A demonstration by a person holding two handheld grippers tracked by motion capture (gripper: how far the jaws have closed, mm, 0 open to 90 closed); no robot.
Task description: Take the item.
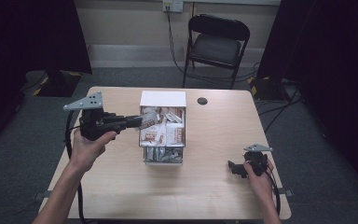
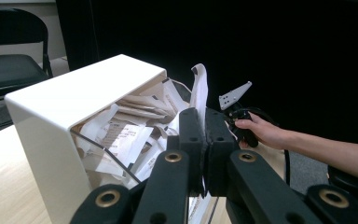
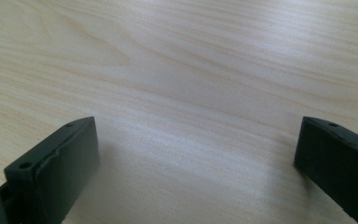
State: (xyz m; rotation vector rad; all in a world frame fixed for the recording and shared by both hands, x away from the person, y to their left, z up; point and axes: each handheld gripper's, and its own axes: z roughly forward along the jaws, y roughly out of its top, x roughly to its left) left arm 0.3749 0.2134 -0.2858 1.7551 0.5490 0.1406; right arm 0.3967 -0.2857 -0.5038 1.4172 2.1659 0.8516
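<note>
Spreading across most of the high view, the pale wooden table [image 1: 121, 186] stands on grey carpet, with a black folding chair [image 1: 216, 44] at twelve o'clock against a light wall and dark curtains at both sides. Near the table's centre sits a white box [image 1: 163, 99] crammed with packets. The left gripper [image 1: 139, 121], at nine o'clock from the box, has its jaws clamped on one white packet [image 2: 199, 86] above the box's rim. The right gripper [image 1: 231, 166] rests at four o'clock, jaws wide with nothing between them.

table [image 1: 121, 186]: pale wood, matt | box [image 2: 74, 93]: glossy white plastic | packets [image 2: 121, 135]: crinkly paper/foil
</note>
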